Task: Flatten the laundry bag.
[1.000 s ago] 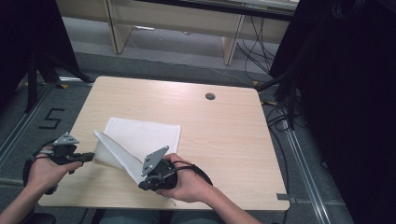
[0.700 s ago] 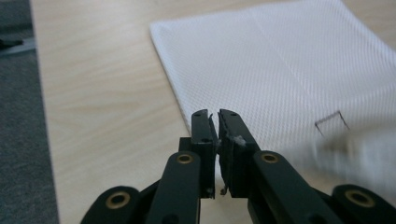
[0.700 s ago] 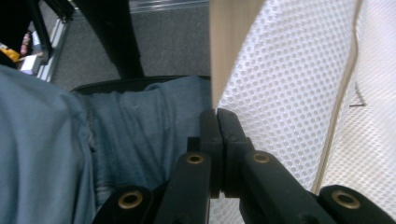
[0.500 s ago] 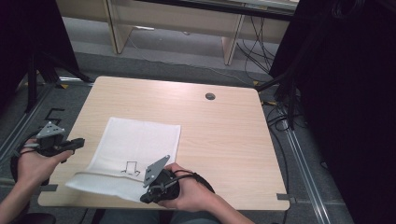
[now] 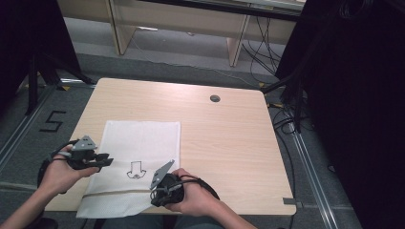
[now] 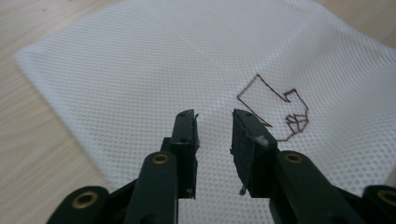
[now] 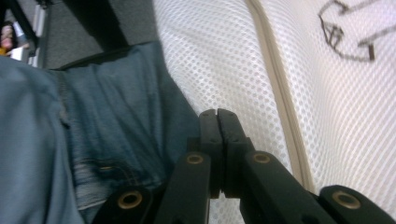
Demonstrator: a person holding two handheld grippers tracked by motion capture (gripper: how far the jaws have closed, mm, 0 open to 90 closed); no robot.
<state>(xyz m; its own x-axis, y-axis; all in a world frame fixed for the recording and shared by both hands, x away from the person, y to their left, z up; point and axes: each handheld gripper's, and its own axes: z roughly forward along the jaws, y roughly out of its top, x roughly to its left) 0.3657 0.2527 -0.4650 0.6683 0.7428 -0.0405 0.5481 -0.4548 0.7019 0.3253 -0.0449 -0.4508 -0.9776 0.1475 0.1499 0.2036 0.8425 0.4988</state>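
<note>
A white mesh bag [image 5: 138, 143] lies flat on the wooden table [image 5: 229, 138], its near end hanging over the front edge. It bears a drawn arrow [image 5: 136, 169] and a beige stripe [image 5: 114, 194]. My left gripper [image 5: 109, 162] hovers at the bag's left edge. Its jaws have just been opening, with nothing between them and the mesh [image 6: 140, 60] and arrow [image 6: 280, 107] beneath. My right gripper [image 5: 154, 198] sits at the bag's near right corner. Seen from the right gripper [image 7: 217, 112], its jaws are pressed together at the edge of the mesh [image 7: 224, 56].
A round cable hole [image 5: 215, 98] sits in the table's far right part. Bare wood spreads to the right of the bag. A "5" [image 5: 52, 121] is marked on the floor at left. The person's jeans [image 7: 116, 116] lie just below the table's front edge.
The raised fold of the bag dropped and now lies flat toward the front edge. My left gripper let go, drew left, then came back to the bag. My right hand sank.
</note>
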